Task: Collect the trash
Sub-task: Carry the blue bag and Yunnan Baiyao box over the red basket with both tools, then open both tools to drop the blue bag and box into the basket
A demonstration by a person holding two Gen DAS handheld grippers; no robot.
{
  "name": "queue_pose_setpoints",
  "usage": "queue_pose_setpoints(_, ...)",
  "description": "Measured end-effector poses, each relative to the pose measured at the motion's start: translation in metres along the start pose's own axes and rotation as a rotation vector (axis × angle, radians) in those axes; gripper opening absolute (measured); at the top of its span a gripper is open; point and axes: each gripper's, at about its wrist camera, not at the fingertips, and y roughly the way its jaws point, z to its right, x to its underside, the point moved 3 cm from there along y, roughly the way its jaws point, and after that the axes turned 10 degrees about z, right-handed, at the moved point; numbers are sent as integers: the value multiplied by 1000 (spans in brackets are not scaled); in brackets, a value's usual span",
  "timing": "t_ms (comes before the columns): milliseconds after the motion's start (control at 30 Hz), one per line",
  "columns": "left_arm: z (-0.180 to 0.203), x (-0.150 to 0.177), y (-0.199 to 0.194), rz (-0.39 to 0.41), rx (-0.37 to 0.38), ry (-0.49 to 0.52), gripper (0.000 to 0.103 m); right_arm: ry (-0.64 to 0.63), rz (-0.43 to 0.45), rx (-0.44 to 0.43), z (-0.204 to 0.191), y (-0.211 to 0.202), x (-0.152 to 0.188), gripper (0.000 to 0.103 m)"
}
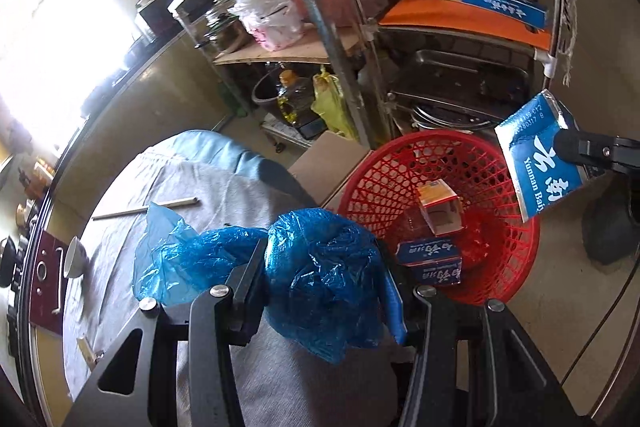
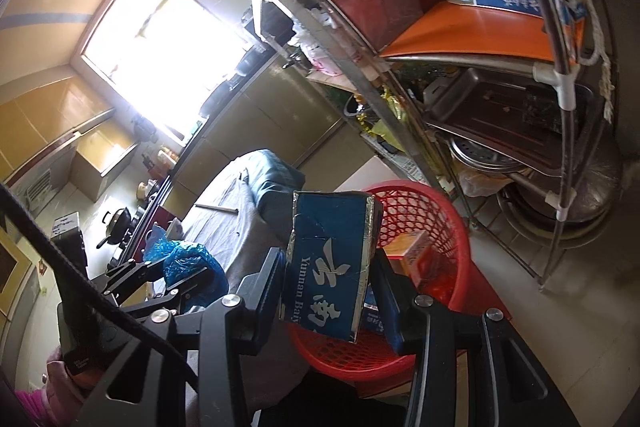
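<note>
Left claw (image 1: 324,291) clamped on crumpled blue plastic bag (image 1: 320,267), right claw (image 2: 328,291) gripping blue carton (image 2: 328,263), both poised by red basket (image 1: 516,267) for dropping in.

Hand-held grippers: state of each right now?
Left hand-held gripper: closed on the crumpled blue plastic bag.
Right hand-held gripper: closed on the blue carton, beside the red basket.

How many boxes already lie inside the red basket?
2: an orange box near the middle of the red basket, and a blue box in front of it. Others may be hidden.
</note>
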Motion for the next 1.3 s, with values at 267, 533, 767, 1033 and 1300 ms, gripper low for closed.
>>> queue_pose_setpoints(267,18,-5,16,18,154,-7,51,8,-8,48,17,5,4,46)
queue_pose_setpoints(533,40,-16,36,20,356,-36,54,-21,-36,112,27,15,10,49)
queue_pose_setpoints(767,37,-13,40,16,382,-63,65,14,-36,97,34,19,7,51)
queue_pose_setpoints(1033,5,7,25,1,279,-93,66,-3,-38,94,25,20,7,51)
queue_pose_setpoints(1300,-46,45,-9,-58,38,-173,68,-34,-61,36,-6,23,15,51)
